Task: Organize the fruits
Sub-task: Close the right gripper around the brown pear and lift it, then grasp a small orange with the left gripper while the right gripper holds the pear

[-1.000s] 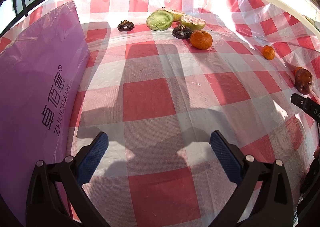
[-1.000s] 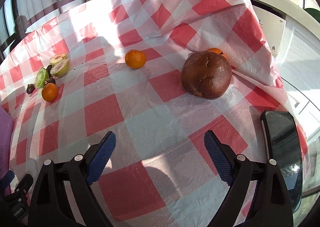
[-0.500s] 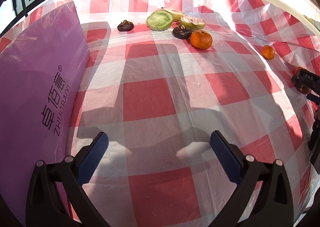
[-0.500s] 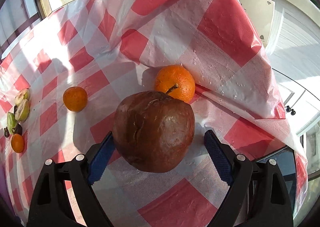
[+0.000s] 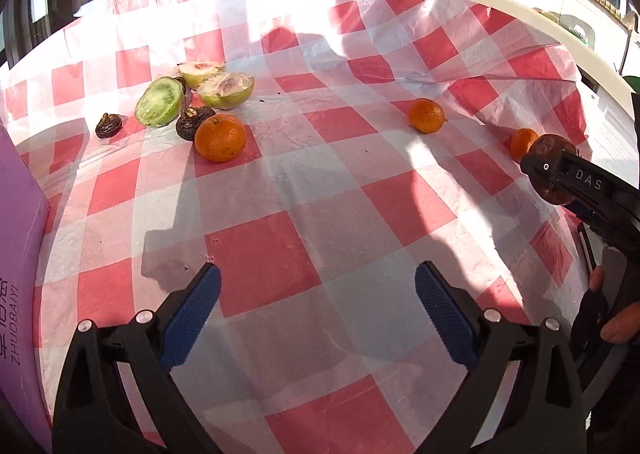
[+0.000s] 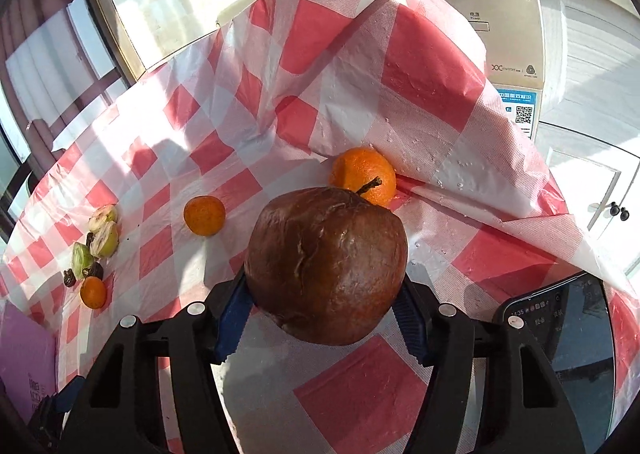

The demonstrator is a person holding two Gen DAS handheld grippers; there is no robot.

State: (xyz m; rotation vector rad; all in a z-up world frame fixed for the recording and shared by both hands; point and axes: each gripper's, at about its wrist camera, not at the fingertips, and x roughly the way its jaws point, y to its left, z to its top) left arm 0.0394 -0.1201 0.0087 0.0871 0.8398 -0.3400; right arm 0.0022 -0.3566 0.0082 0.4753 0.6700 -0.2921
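Note:
My right gripper [image 6: 324, 314] is shut on a big brown rotten apple [image 6: 326, 266] and holds it just above the checked cloth; the apple also shows at the right of the left wrist view [image 5: 554, 146]. An orange [image 6: 363, 174] lies right behind the apple. A small orange [image 6: 204, 215] lies to the left. My left gripper [image 5: 318, 306] is open and empty over the cloth. Far from it lie an orange [image 5: 220, 137], a cut green fruit [image 5: 159, 102], two pale fruit halves [image 5: 226, 88] and two dark dried fruits [image 5: 109, 125].
A purple bag [image 5: 18, 254] stands at the left edge. A phone [image 6: 560, 338] lies on the cloth right of the right gripper. The cloth [image 6: 420, 66] is folded up behind the apple. A white appliance [image 6: 516, 34] stands beyond the table's edge.
My right gripper has moved up to the brown apple and shut on it. My left gripper has swung to the right, so the fruit group sits further left in its view.

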